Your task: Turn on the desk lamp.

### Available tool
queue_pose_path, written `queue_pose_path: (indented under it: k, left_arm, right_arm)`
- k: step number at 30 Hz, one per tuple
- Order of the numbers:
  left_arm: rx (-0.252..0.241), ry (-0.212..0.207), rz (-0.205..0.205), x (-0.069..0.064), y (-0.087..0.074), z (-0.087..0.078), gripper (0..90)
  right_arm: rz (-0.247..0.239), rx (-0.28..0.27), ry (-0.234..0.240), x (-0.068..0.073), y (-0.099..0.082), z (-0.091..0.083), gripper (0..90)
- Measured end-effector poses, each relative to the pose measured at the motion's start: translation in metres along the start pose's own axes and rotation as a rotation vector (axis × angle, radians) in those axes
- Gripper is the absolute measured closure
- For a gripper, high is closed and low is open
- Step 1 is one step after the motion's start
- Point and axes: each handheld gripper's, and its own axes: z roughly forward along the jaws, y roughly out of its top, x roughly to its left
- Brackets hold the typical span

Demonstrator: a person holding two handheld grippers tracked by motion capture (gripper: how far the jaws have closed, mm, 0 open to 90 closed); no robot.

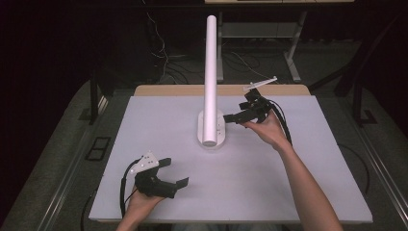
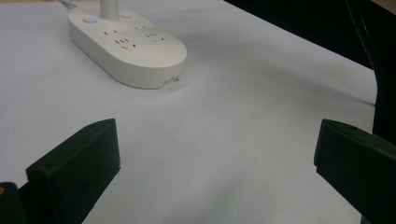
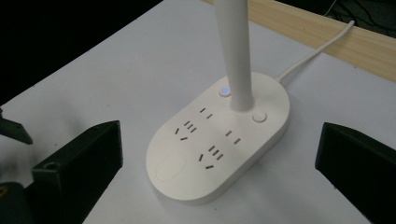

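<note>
The right gripper (image 1: 234,117) is held with fingers spread wide just beside the lamp base (image 3: 219,140), mid-worktop (image 1: 298,183), seemingly for reaching its buttons, while the left gripper (image 1: 175,173), likewise unclenched, is rested near the front edge.

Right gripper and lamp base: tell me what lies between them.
Nothing. In the right gripper view, bare white table runs from the open right gripper up to the lamp base; the high view agrees.
</note>
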Motion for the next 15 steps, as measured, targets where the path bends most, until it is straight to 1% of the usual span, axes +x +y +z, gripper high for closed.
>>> queue_pose_path:
  k: [3,4,5,6,7,9,10,11,15]
  left_arm:
    - [0.002,-0.002,0.006,0.000,0.000,0.000,0.0]
    - [0.003,-0.003,0.005,0.000,0.000,0.000,0.0]
    - [0.002,-0.002,0.004,0.000,0.000,0.000,0.0]
    - [0.002,-0.001,0.003,0.000,0.000,0.000,0.0]
    - [-0.001,0.000,0.000,0.001,0.000,0.000,0.0]
    - [0.000,0.000,0.001,0.001,0.000,0.000,0.0]
    - [0.004,-0.002,0.002,0.001,0.000,0.000,0.0]
    - [0.007,-0.003,0.005,0.001,0.000,0.000,0.0]
    - [0.008,-0.004,0.006,0.001,0.000,0.000,0.0]
  right_arm:
    - [-0.001,0.005,-0.008,-0.003,0.002,0.003,0.5]
    - [0.000,0.005,-0.006,-0.006,0.005,0.006,5.4]
    - [0.009,0.002,-0.008,-0.007,0.006,0.006,5.8]
    - [0.009,-0.004,-0.010,-0.009,0.007,0.008,8.1]
    - [0.015,-0.006,-0.011,-0.010,0.008,0.008,14.0]
    - [0.019,-0.014,-0.012,-0.013,0.008,0.010,22.2]
    - [0.019,-0.014,-0.012,-0.013,0.008,0.010,22.2]
    - [0.036,-0.017,-0.018,-0.017,0.008,0.013,32.0]
    - [0.049,-0.024,0.001,-0.023,0.006,0.020,43.8]
